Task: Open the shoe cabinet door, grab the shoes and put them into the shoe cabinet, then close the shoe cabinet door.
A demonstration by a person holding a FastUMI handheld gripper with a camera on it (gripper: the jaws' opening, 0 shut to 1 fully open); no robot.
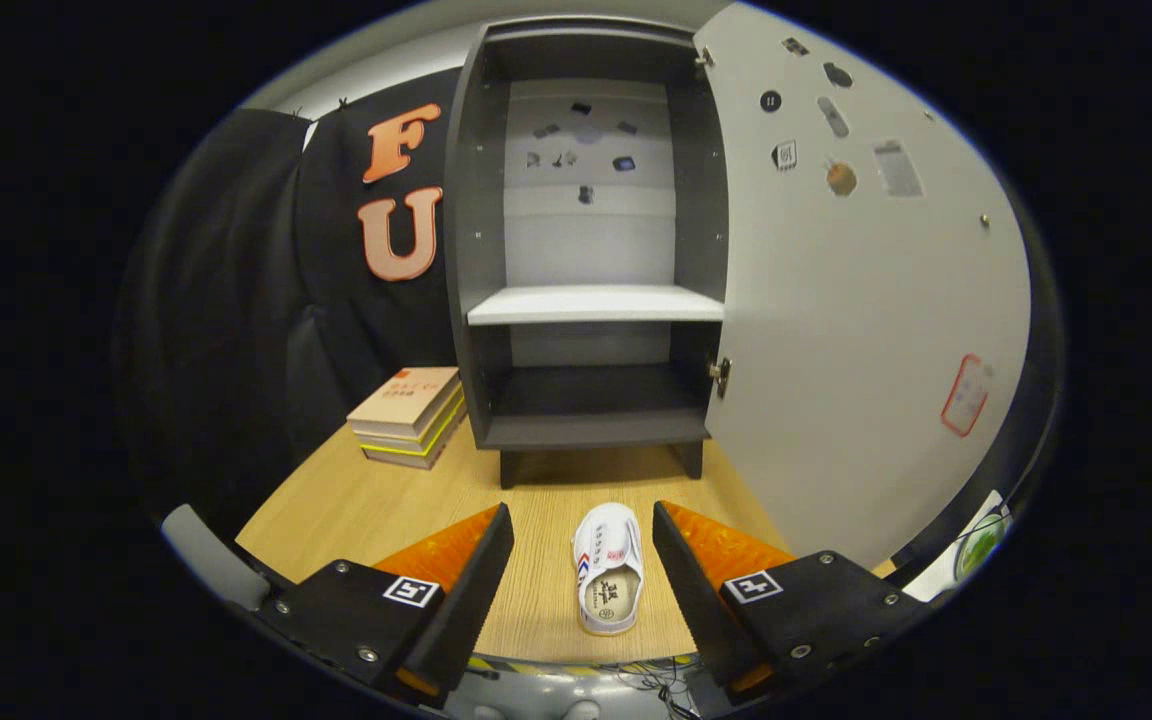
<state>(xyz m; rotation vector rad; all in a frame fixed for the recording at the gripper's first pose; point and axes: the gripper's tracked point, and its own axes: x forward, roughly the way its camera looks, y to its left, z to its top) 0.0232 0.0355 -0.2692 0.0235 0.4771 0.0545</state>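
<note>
A small white shoe (pixel 608 568) with red and blue side stripes lies on the wooden table (pixel 356 510), toe toward the cabinet. It lies between my two fingers, touching neither. My gripper (pixel 583 530) is open, with a wide gap on each side of the shoe. Beyond the fingers stands the dark grey shoe cabinet (pixel 591 250), with a white shelf (pixel 596 303) across its middle and a dark lower compartment (pixel 596 395) that holds nothing. Its pale door (pixel 856 300) is swung wide open to the right, with stickers on its inner face.
A stack of books (pixel 408 415) lies on the table just left of the cabinet's foot. The open door stands close beside my right finger. A green-and-white object (pixel 976 545) peeks out behind the door's lower corner.
</note>
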